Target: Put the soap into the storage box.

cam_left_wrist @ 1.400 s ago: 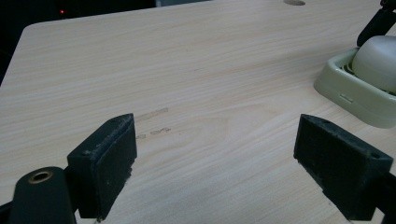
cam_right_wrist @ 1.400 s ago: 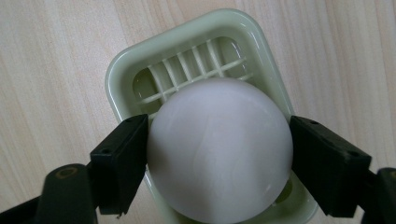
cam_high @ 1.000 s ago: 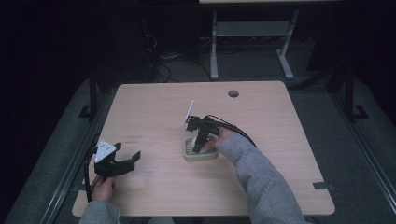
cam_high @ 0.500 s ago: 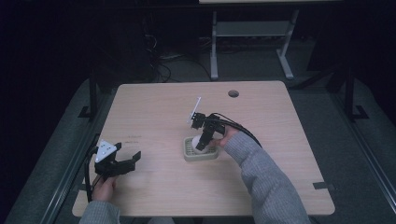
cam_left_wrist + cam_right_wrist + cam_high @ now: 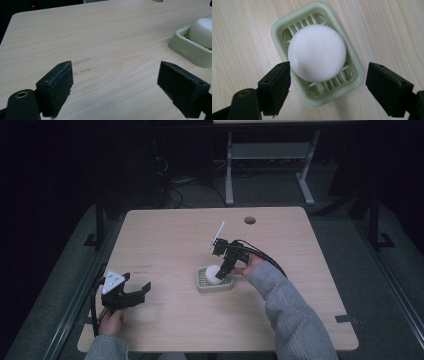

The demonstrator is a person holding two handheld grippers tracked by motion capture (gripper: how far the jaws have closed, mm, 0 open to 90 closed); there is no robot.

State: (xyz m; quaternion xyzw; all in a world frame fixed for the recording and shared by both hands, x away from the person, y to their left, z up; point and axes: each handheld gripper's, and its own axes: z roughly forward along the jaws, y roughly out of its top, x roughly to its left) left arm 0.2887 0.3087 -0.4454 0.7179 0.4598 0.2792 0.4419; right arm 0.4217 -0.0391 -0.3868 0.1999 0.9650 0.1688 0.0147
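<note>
I've got the R gripper [image 5: 327,87] over the soap [image 5: 317,52] lying in the green dish [image 5: 355,72] mid-table, jaws apart w/ one pad at its edge to straddle it, L gripper [image 5: 132,295] parked open, clear of it

Dim, dark surroundings; evenly lit table [image 5: 165,235]; close views soft.

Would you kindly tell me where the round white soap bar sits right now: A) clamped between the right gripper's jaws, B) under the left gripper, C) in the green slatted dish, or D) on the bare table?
C: the soap bar lies in the green slatted dish, while the right gripper hangs over it with jaws spread.
</note>
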